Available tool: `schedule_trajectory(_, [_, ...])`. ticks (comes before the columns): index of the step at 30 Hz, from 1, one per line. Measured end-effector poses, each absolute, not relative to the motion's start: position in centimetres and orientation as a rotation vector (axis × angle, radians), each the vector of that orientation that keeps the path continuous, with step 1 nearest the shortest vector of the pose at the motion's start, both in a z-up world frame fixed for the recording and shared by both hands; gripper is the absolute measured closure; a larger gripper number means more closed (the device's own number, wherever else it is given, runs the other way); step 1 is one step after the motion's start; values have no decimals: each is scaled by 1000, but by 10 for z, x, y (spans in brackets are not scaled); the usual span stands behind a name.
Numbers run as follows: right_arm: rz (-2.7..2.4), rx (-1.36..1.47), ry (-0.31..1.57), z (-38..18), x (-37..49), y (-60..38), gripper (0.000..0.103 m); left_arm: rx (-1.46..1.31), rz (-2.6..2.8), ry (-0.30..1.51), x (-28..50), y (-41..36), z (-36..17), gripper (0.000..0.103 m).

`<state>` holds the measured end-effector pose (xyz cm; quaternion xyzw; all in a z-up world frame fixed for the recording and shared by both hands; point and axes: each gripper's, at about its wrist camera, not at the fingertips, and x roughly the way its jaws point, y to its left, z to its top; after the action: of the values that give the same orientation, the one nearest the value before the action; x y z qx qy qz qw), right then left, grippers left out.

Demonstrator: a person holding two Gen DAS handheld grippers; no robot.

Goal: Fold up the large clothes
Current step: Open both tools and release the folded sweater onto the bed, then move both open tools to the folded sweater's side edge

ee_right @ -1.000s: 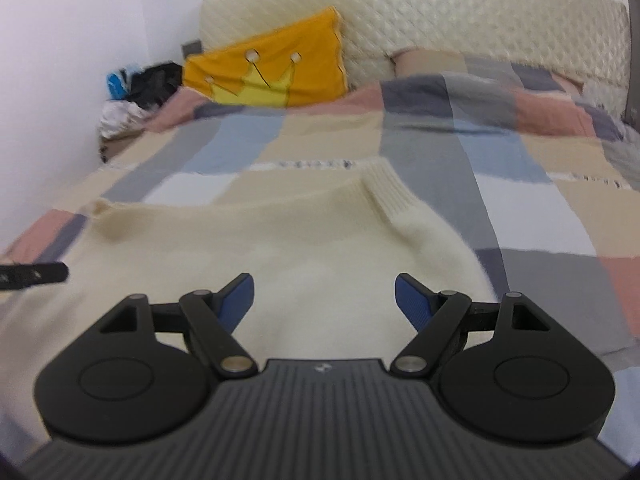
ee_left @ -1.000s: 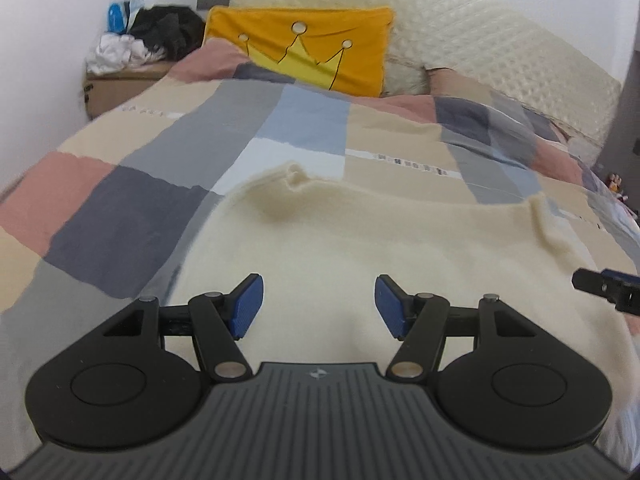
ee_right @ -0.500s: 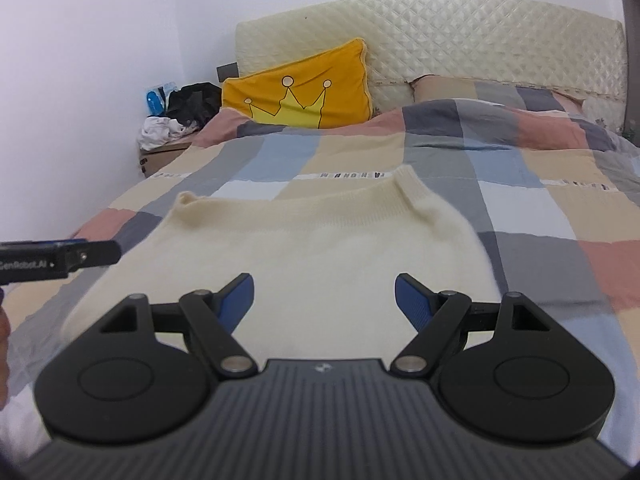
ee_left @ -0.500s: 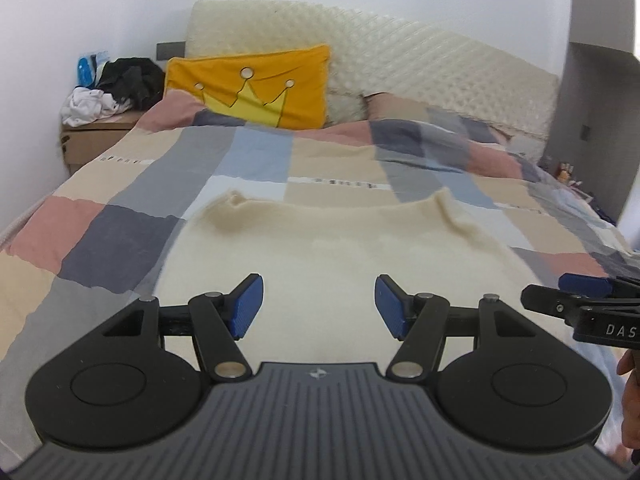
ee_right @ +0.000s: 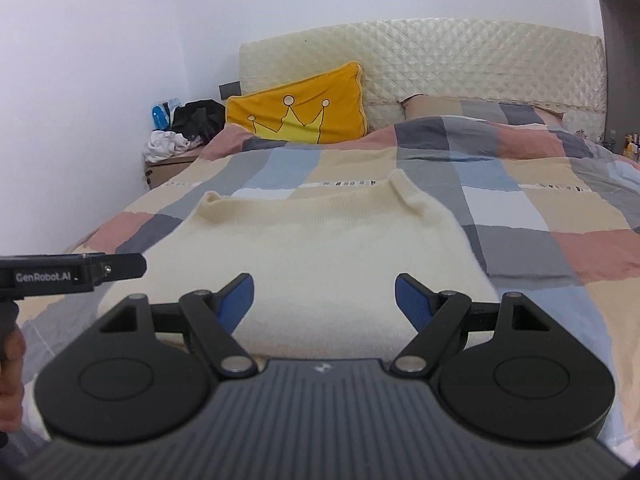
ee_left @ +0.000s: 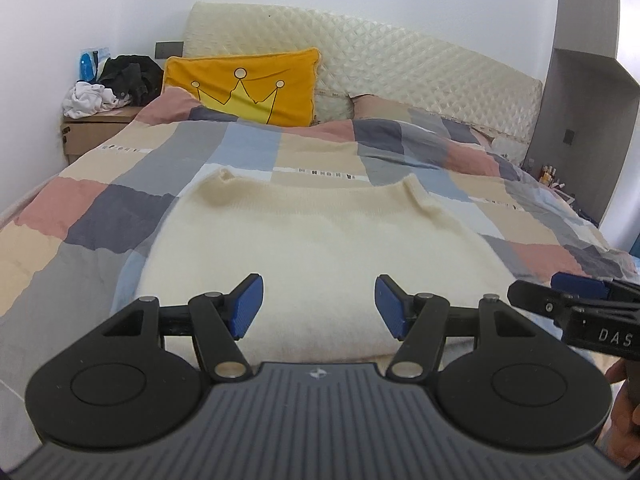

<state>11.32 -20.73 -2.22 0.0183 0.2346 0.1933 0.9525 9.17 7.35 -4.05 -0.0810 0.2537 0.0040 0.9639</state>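
A cream sweater (ee_left: pixel 316 252) lies folded on the bed (ee_left: pixel 80 240), over the patchwork quilt, its near folded edge just ahead of both tools and its ribbed far edge toward the headboard (ee_left: pixel 400 64). Open quilt runs on either side of it and beyond, up to the yellow crown pillow (ee_left: pixel 248 88). The left gripper (ee_left: pixel 319 306) hangs over the near edge with its jaws wide and nothing between them; the right gripper (ee_right: pixel 324 300) does the same beside it, jaws wide and empty. Each shows at the border of the other's view, cut off by the frame, with part of a hand (ee_right: pixel 12 372) behind it. The sweater's near corners are hidden under the gripper bodies. On the box (ee_left: pixel 92 132) by the wall, a heap of dark and white clothes (ee_left: pixel 112 84) is hard to sort out.
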Motion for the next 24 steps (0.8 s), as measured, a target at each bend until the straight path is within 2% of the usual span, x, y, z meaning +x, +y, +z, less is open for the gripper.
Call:
schedule_trajectory(5, [376, 60, 506, -28, 122, -206, 24, -214, 21, 571, 102, 80, -56, 35])
schedule_trajectory(14, [381, 304, 664, -57, 147, -222, 23, -444, 18, 699, 131, 113, -90, 35])
schedule_trajectory(17, [410, 404, 717, -65, 153, -229, 23, -495, 40, 720, 135, 122, -99, 28])
schedule_trajectory(19, [415, 452, 756, -72, 158, -231, 23, -532, 57, 731, 138, 130, -104, 27])
schedule_trajectory(21, [418, 479, 779, -77, 160, -232, 16, -564, 71, 742, 140, 136, -109, 26])
schedule_trajectory(22, [420, 494, 786, -79, 161, -233, 6, -585, 81, 749, 141, 140, -112, 22])
schedule_trajectory(23, [422, 508, 791, -80, 162, -233, 0, -606, 86, 753, 143, 143, -115, 18])
schedule_trajectory(24, [424, 526, 792, -81, 163, -234, 0, -628, 85, 757, 144, 146, -117, 18])
